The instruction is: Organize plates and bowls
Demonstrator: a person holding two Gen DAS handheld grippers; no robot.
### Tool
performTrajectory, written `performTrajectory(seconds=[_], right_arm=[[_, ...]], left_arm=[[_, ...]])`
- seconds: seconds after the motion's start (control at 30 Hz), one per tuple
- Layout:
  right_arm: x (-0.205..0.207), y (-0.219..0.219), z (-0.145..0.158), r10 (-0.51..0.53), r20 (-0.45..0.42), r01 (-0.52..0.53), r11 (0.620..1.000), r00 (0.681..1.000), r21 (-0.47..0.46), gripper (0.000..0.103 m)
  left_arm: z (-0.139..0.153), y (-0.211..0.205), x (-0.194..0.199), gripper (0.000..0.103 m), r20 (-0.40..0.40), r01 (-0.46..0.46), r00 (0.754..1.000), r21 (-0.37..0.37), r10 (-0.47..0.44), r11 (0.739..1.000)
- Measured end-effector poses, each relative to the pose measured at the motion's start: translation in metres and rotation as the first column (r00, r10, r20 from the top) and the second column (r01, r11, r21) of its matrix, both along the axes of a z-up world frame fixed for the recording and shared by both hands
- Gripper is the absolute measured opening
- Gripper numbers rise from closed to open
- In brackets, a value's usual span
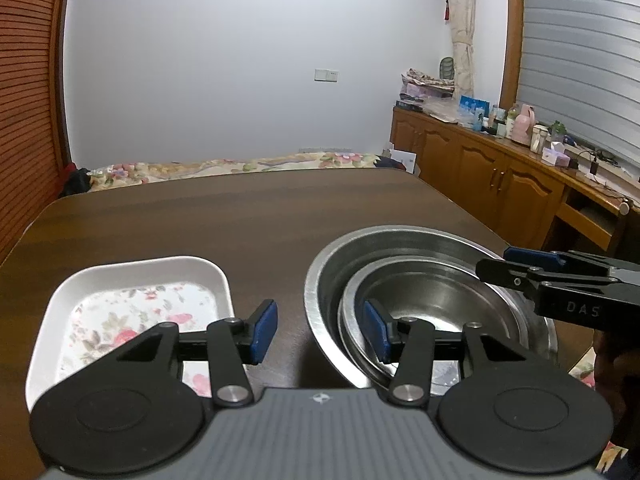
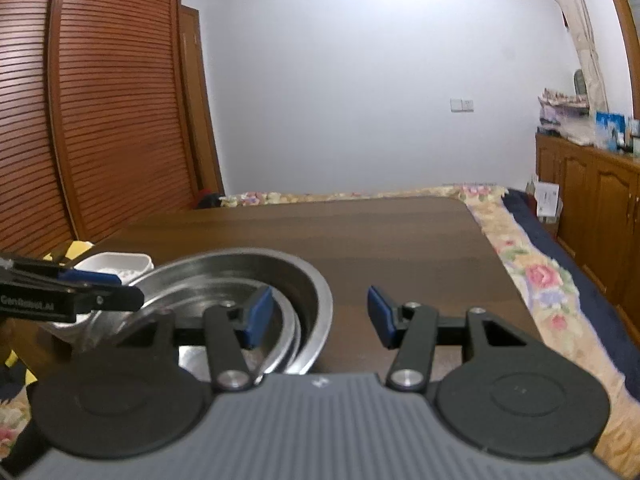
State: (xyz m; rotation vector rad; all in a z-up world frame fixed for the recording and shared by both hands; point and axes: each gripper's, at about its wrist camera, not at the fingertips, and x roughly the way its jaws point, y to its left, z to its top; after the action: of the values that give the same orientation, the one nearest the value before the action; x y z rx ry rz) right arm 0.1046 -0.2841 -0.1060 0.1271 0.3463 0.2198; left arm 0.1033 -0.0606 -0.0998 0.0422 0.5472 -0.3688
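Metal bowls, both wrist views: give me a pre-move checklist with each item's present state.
1. Small bowl nested inside large bowl: ok.
2. Left gripper open, nothing between its pads: ok.
3. Right gripper open, large bowl's rim between the pads, unclamped: ok.
4. Floral tray apart from the bowls: ok.
5. Table bare beyond the bowls: ok.
6. Stack fully on the table's near edge: cannot tell.

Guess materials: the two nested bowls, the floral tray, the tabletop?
Outer bowl and inner bowl: metal, likely stainless steel; grey, brushed sheen with reflections. Floral tray: glossy white with a printed rose pattern; looks like melamine or glazed ceramic, can't tell which. Table: dark wood-grain surface with a satin sheen; possibly laminate rather than solid wood.
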Motion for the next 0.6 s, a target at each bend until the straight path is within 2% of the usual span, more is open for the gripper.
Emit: performTrajectory(seconds=[0.43,0.6], right_arm=[[0.0019,0.0049,-0.0076,0.026,-0.039,-0.025,0.999,0.999,0.030,0.054],[0.0006,0.0075,-0.0089,0.037,-0.043,-0.035,0.999,0.998,0.034,0.054]], left_arm=[[-0.0088,-0.0018,-0.0003,0.045,-0.016,-0.013,1.000,-0.030,0.012,0.999],[-0.0103,-0.0018,-0.0002,0.038,-0.016,-0.001,1.000,-0.037,0.000,0.999]])
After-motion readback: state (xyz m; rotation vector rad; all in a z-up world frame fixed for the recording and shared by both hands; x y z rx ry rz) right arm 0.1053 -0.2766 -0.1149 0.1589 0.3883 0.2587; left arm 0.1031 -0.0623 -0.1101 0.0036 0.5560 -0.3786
